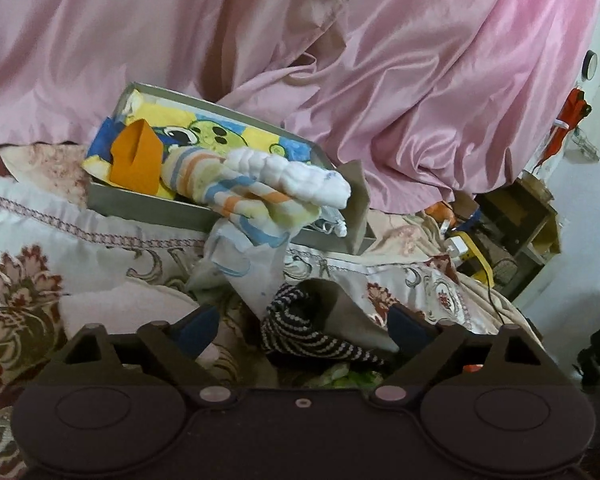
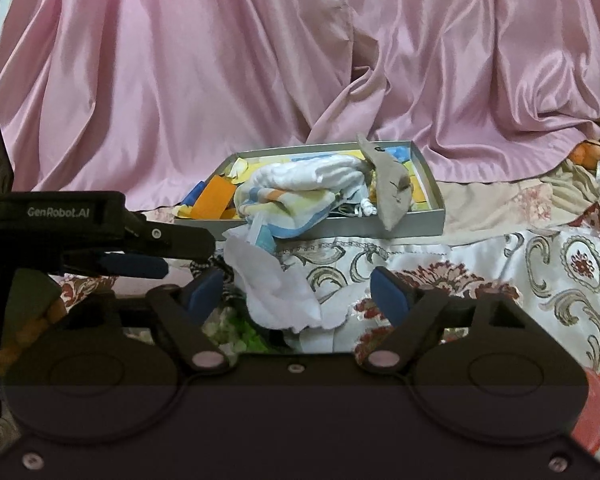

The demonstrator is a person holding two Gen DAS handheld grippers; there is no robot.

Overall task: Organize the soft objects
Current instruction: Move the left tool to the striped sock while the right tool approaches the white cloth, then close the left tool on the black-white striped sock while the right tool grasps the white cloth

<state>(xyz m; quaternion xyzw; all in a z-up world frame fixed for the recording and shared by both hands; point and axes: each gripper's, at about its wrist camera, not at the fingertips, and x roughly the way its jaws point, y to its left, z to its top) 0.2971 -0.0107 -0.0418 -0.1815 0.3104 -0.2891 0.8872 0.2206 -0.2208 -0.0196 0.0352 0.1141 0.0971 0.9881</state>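
Note:
A grey shallow box (image 1: 148, 208) (image 2: 432, 222) lies on the bed with soft things in it: a yellow-blue cartoon cloth (image 1: 204, 128), an orange cloth (image 1: 136, 160) (image 2: 214, 196), a striped pastel cloth (image 1: 236, 188) (image 2: 296, 204), a white fluffy piece (image 1: 296, 176) and a grey-brown cloth (image 2: 392, 188). A white cloth (image 1: 252, 276) (image 2: 276, 296) hangs over the box's front edge onto the bed. A black-and-white striped piece (image 1: 300, 328) lies between the fingers of my left gripper (image 1: 304, 328), which is open. My right gripper (image 2: 300, 292) is open around the white cloth's lower end. The left gripper also shows in the right wrist view (image 2: 140, 256).
A pink satin curtain (image 1: 420, 80) (image 2: 220, 60) hangs behind the box. The bed has a floral cream-and-red cover (image 1: 16, 292) (image 2: 540, 272). A wooden shelf (image 1: 516, 236) with cables and small items stands at the right. Something green (image 2: 240, 328) lies under the cloths.

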